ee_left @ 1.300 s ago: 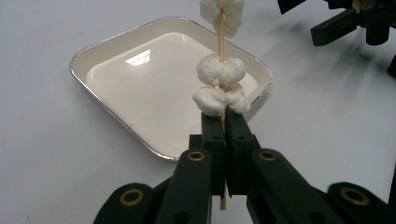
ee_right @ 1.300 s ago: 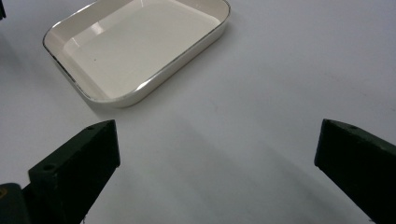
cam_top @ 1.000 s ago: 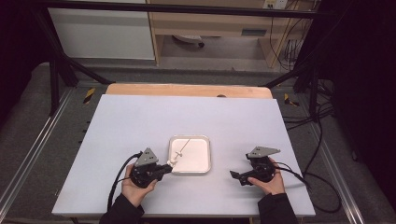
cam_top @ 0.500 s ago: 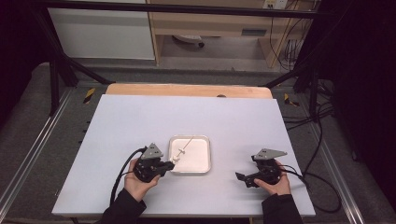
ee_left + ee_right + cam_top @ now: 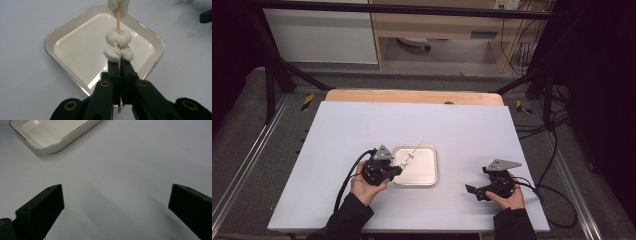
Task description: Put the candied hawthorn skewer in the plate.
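High view: left gripper (image 5: 398, 169) at the tray's (image 5: 429, 180) left edge, right gripper (image 5: 472, 190) low on the surface (image 5: 337, 130).
Left gripper view: jaws clamped on a skewer (image 5: 118, 17) over the tray.
Right gripper view: jaws wide, empty.

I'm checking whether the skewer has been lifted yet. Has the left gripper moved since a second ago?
Yes. In the high view the left gripper, shut on the skewer, has shifted right, closer to the tray's left rim.

White table (image 5: 362, 130) edged by a wooden board (image 5: 412, 96), grey floor (image 5: 242, 145), dark frame bars (image 5: 272, 60) behind
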Demonstrator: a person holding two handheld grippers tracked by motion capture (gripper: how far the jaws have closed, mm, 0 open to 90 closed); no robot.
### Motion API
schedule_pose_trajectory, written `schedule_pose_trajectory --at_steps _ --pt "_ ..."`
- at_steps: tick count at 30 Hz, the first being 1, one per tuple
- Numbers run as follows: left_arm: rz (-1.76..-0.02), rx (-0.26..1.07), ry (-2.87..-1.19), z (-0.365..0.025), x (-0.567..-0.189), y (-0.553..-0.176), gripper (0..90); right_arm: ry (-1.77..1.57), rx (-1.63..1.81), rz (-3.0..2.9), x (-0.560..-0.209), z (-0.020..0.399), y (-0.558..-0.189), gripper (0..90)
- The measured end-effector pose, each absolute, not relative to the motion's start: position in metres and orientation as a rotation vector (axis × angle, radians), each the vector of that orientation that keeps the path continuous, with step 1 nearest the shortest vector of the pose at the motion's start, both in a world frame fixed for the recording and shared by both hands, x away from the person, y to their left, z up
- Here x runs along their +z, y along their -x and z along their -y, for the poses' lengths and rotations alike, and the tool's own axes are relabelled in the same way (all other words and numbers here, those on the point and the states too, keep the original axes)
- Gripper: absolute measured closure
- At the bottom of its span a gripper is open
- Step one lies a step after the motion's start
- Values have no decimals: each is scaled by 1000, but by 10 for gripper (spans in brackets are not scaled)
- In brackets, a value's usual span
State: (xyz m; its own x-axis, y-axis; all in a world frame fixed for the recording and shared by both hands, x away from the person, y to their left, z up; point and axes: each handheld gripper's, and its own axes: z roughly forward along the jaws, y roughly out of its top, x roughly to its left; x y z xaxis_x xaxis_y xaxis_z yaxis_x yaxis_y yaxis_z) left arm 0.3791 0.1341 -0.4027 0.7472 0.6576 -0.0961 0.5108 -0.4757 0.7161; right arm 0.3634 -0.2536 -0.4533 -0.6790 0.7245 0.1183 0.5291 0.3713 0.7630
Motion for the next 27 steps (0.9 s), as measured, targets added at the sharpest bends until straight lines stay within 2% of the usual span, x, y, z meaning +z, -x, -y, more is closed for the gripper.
schedule_pose_trajectory --at_steps 12,27 --pt "-941 226 -2266 -119 -419 -399 881 -1122 1199 -2400 -455 254 -364 9" --pt "-964 242 -2336 -99 -433 -402 879 -1114 1207 -2404 -456 253 -364 9"
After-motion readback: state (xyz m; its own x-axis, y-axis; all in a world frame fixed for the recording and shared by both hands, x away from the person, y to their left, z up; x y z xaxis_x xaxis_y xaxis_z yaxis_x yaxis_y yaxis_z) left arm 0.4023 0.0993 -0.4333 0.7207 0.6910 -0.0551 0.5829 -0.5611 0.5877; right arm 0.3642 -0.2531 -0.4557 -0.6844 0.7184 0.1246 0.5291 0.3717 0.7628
